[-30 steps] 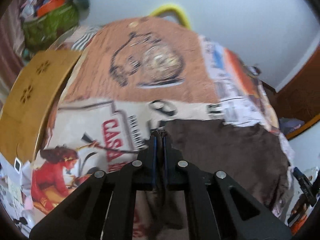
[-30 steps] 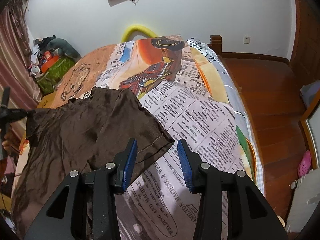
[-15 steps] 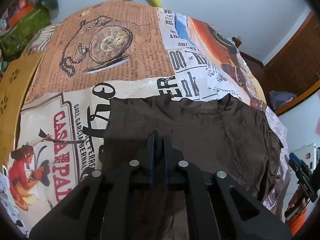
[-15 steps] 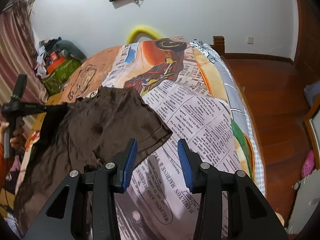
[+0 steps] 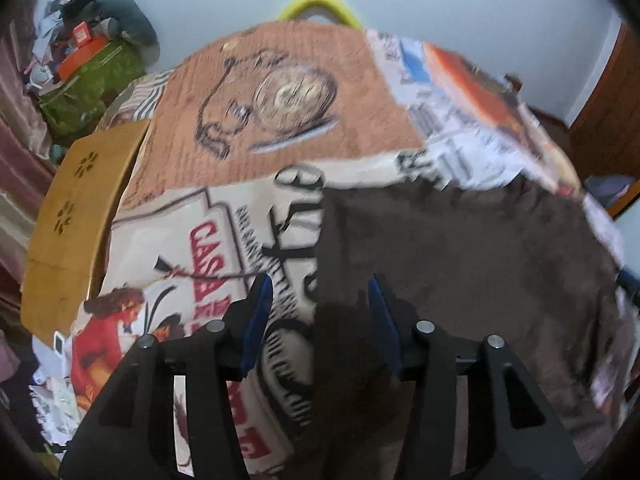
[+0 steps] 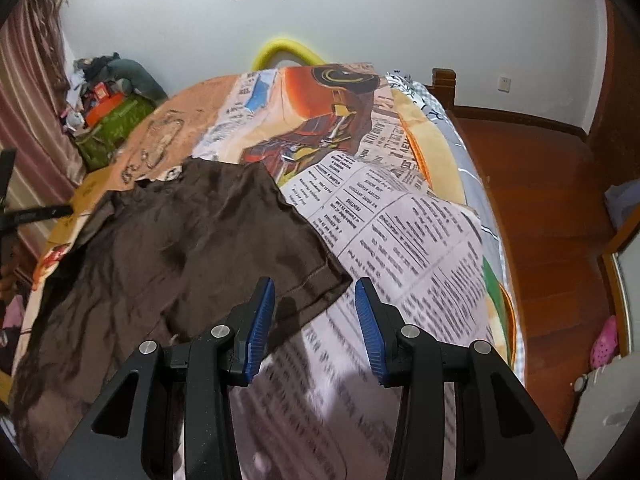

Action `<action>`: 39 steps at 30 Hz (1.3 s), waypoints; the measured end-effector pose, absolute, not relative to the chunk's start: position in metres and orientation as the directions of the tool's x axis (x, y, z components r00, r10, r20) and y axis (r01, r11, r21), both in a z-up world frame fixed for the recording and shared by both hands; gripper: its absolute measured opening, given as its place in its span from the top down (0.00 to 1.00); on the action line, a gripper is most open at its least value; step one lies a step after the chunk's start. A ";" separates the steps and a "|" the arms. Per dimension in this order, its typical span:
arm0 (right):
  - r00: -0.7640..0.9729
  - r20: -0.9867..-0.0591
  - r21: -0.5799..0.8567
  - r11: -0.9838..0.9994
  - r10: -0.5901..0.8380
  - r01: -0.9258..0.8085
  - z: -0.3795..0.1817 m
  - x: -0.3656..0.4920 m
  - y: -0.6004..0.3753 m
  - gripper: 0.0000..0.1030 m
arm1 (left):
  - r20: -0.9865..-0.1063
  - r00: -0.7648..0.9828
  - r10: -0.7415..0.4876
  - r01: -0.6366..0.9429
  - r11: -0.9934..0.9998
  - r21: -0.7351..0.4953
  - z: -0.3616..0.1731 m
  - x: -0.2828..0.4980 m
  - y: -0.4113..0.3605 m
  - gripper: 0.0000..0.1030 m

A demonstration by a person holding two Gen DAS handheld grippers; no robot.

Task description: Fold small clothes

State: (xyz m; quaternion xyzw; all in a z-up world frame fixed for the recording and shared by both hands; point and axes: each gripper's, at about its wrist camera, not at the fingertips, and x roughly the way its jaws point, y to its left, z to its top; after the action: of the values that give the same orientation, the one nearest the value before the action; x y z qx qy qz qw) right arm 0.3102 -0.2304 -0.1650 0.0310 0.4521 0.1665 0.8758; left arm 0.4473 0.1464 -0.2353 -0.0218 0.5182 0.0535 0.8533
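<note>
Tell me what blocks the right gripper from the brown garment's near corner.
Nothing visible. The right gripper hangs open just above the bedspread, and the brown garment has its corner lying bare between the jaws.

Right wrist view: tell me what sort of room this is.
Most likely a bedroom: a bed under a printed newspaper-pattern bedspread, a curtain at the side, and a wooden floor beside it.

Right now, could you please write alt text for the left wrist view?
The left gripper, jaws just opened, hovers over the left edge of a brown garment lying on a bed cover printed with newspaper and pocket-watch designs.
</note>
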 end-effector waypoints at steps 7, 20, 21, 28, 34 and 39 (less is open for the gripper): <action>0.495 -0.823 0.162 0.951 0.278 -0.264 -0.182 0.326 -0.222 0.63 | -0.912 0.408 0.034 -0.151 0.988 -0.031 -0.276 0.440 0.159 0.38; 0.502 -0.832 0.094 0.953 0.234 -0.288 -0.184 0.323 -0.216 0.92 | -0.864 0.467 0.188 -0.086 0.982 0.167 -0.267 0.428 0.134 0.26; 0.501 -0.832 0.098 0.952 0.239 -0.291 -0.182 0.323 -0.215 0.92 | -0.863 0.469 0.189 -0.085 0.982 0.168 -0.264 0.425 0.133 0.26; 0.519 -0.799 0.146 0.935 0.304 -0.324 -0.145 0.314 -0.206 0.93 | -0.849 0.481 0.220 -0.109 0.975 0.191 -0.242 0.401 0.141 0.13; 0.544 -0.749 0.186 0.908 0.379 -0.376 -0.108 0.314 -0.178 0.93 | -0.816 0.516 0.259 -0.099 0.965 0.243 -0.231 0.378 0.144 0.13; 0.543 -0.737 0.174 0.889 0.403 -0.424 -0.098 0.321 -0.136 0.93 | -0.848 0.497 0.182 -0.113 0.983 0.145 -0.230 0.364 0.157 0.13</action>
State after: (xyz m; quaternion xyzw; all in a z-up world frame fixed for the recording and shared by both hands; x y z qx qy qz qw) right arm 0.3214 -0.1356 -0.0977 -0.0127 0.4159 0.2356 0.8783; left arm 0.3643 0.1567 -0.2297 0.0352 0.4940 0.0854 0.8645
